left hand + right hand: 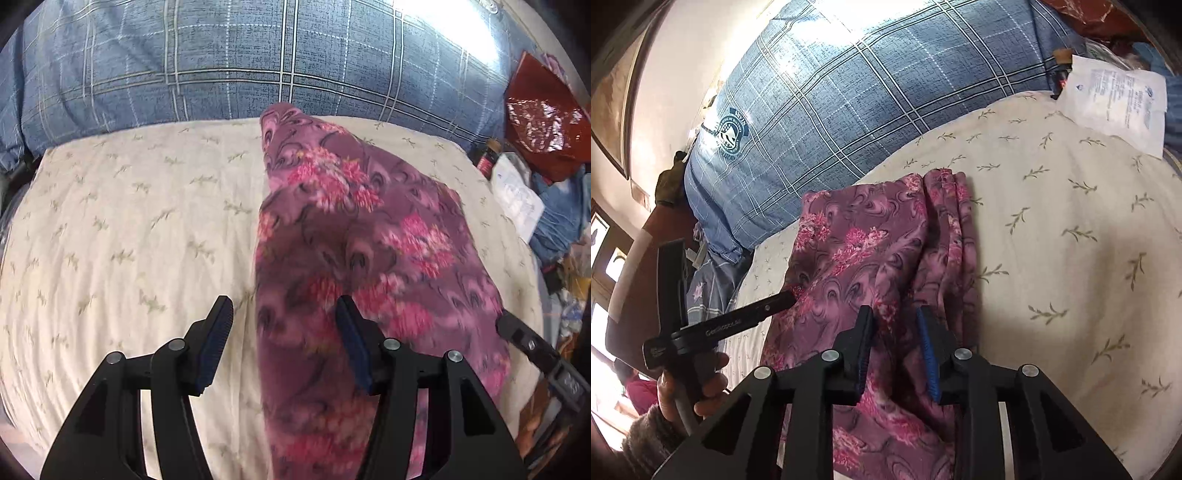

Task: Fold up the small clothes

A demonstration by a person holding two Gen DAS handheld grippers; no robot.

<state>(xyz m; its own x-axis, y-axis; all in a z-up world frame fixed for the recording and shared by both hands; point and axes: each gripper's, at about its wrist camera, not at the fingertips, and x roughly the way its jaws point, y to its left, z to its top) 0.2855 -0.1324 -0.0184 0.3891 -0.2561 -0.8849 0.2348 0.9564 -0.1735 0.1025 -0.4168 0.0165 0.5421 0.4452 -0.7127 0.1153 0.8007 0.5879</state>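
Item: purple floral garment [354, 229], lying lengthwise on the cream leaf-print quilt [129, 221] near the blue plaid pillow [221, 55]. Left gripper [284, 314] wide, empty; right gripper [895, 325] narrower, holding nothing. We should pinch matching edges and keep layers aligned.

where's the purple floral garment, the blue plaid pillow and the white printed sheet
purple floral garment [864, 251]: right wrist view, flat middle panel
blue plaid pillow [229, 59]: left wrist view, middle of its front face
white printed sheet [1115, 103]: right wrist view, centre of the paper
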